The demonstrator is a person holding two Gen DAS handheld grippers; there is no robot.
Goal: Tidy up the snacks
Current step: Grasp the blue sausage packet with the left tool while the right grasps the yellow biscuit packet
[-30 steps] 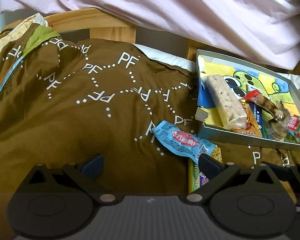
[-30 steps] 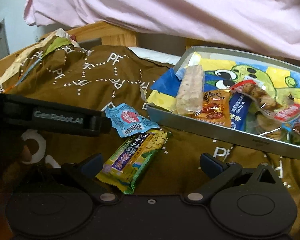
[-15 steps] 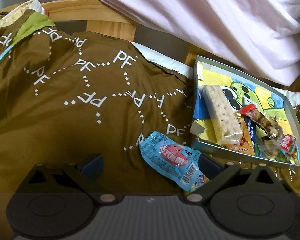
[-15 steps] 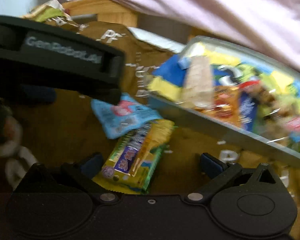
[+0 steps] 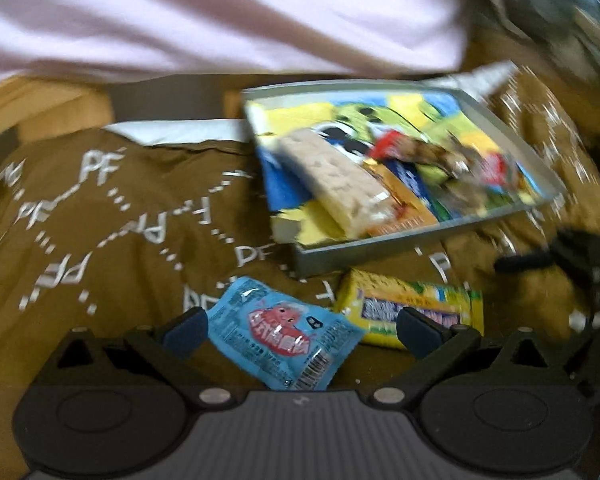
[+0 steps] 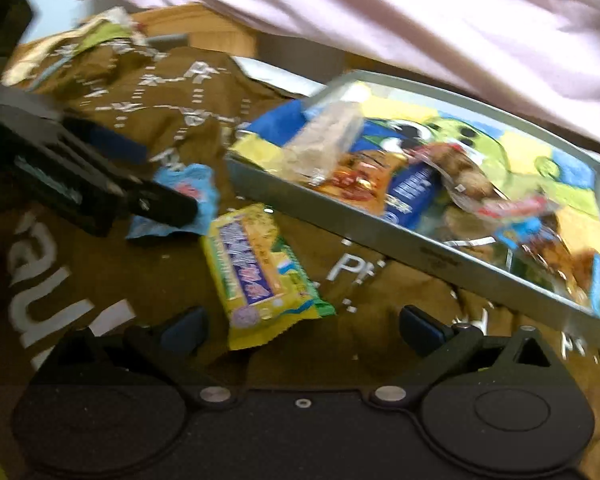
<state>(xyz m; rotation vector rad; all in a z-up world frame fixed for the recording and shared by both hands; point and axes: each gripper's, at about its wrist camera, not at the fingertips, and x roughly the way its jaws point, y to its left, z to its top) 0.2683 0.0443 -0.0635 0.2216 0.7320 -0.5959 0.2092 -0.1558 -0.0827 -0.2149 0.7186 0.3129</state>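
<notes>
Swinging rightward since before, the left hand-held gripper (image 5: 300, 324) is hovering released around the blue packet (image 5: 286, 334); the right hand-held gripper (image 6: 302, 326) is gaping over the yellow packet (image 6: 256, 272), both packets lying beside the tray (image 6: 340, 220).

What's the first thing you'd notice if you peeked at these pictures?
Probably the metal tray with the bright cartoon picture inside, piled with snacks, resting on the brown blanket. Next, two snacks lying loose on the blanket in front of the tray: a blue packet between the open fingers of the left gripper, and a yellow packet just ahead of the open right gripper.
</notes>
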